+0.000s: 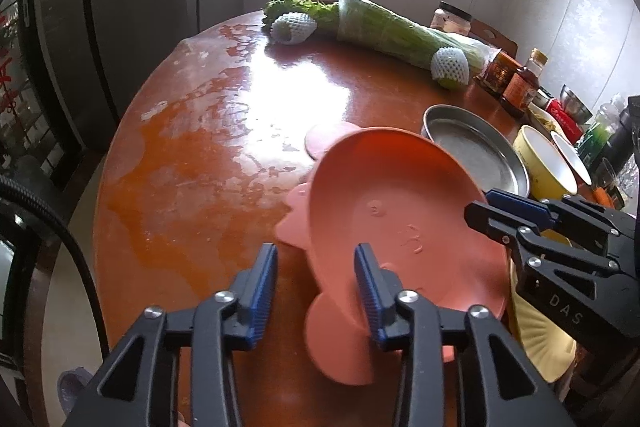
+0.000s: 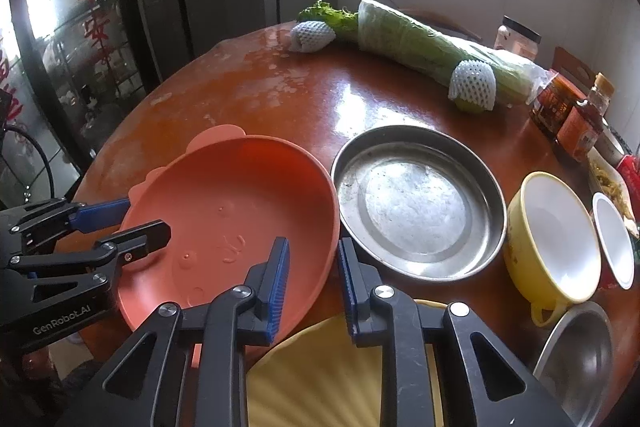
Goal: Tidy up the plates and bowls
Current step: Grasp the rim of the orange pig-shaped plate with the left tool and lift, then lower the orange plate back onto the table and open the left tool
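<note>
I have both claws clamped on the pink plate (image 2: 228, 211): left claw (image 1: 316, 291) on its left rim, right claw (image 2: 312, 279) on its right rim. Plate tilted above the tabletop (image 1: 200, 155), beside the steel pan (image 2: 418, 203).

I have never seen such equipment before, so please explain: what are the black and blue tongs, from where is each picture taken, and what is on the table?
The tongs are two hand-held grippers, one in each of a person's hands. Each carries a camera looking along its fingers, so each picture comes from one gripper.

In the left camera's picture, the left gripper is shut on the near rim of a pink plate. In the right camera's picture, the right gripper is shut on the same plate's other side.

On the brown table are also a metal pan, a yellow bowl, a yellow plate, wrapped greens and sauce jars.
</note>
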Demonstrator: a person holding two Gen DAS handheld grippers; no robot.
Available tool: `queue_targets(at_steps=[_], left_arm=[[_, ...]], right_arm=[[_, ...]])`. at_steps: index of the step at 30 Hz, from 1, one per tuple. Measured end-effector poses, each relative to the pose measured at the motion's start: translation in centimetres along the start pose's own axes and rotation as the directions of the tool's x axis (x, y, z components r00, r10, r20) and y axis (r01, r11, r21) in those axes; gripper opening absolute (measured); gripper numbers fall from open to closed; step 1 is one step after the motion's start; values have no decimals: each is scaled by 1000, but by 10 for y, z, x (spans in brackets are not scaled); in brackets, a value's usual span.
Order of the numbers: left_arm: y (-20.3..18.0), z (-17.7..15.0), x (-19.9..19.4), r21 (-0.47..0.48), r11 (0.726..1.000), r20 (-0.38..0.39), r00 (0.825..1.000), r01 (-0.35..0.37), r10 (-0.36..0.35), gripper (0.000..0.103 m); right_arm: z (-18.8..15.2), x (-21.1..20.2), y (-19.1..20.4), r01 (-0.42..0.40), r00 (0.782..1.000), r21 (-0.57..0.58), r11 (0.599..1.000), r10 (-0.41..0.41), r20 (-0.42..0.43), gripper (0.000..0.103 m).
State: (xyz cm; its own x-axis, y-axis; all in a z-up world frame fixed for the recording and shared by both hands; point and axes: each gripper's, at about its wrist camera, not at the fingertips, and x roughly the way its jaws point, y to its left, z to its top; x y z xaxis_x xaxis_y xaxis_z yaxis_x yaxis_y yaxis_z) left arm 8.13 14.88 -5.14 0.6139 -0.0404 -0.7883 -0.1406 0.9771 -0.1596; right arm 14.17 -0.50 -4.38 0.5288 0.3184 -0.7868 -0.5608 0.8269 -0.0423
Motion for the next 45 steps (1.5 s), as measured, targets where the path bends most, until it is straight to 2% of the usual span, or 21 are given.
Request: queue_targets(at_steps=[2,11,14,17,20,25,28,33,38,45], left_arm=[[-1,1,1,5,1000,-6,1000,13,-13,30],[12,22,-9,52,999,8,1000,4,-4,30],[13,28,-10,89,996,16,1000,-24,23,30],[14,32,-2,93,995,-12,1000,16,-15,30],[6,31,7,115,993,-33,999,14,-10,29],[3,33,21,118,993,-39,999,-32,37,29],[7,37,19,111,993,-26,998,-46,49,28],[11,42,21,118,992,-22,998,-53,56,28],[13,46,24,122,991,-20,998,-50,53,28],[16,53,29,150,988,-24,999,-40,44,28]], right_arm=[[1,0,1,-16,1000,-4,1000,16,1,21],[-1,-11,13,-64,998,-9,998,65,13,21],[-3,-18,20,-86,996,-10,996,86,29,21],[-6,-23,28,-99,994,-10,995,99,37,21],[-9,-24,36,-160,987,-6,987,160,29,21],[-13,-20,39,-160,987,-12,987,160,15,21],[-9,-23,22,-112,993,19,994,111,33,21],[-3,-16,1,-47,999,49,998,47,0,21],[-1,-6,-4,-66,997,74,995,68,-33,21],[3,5,6,-64,997,42,997,66,-51,24]])
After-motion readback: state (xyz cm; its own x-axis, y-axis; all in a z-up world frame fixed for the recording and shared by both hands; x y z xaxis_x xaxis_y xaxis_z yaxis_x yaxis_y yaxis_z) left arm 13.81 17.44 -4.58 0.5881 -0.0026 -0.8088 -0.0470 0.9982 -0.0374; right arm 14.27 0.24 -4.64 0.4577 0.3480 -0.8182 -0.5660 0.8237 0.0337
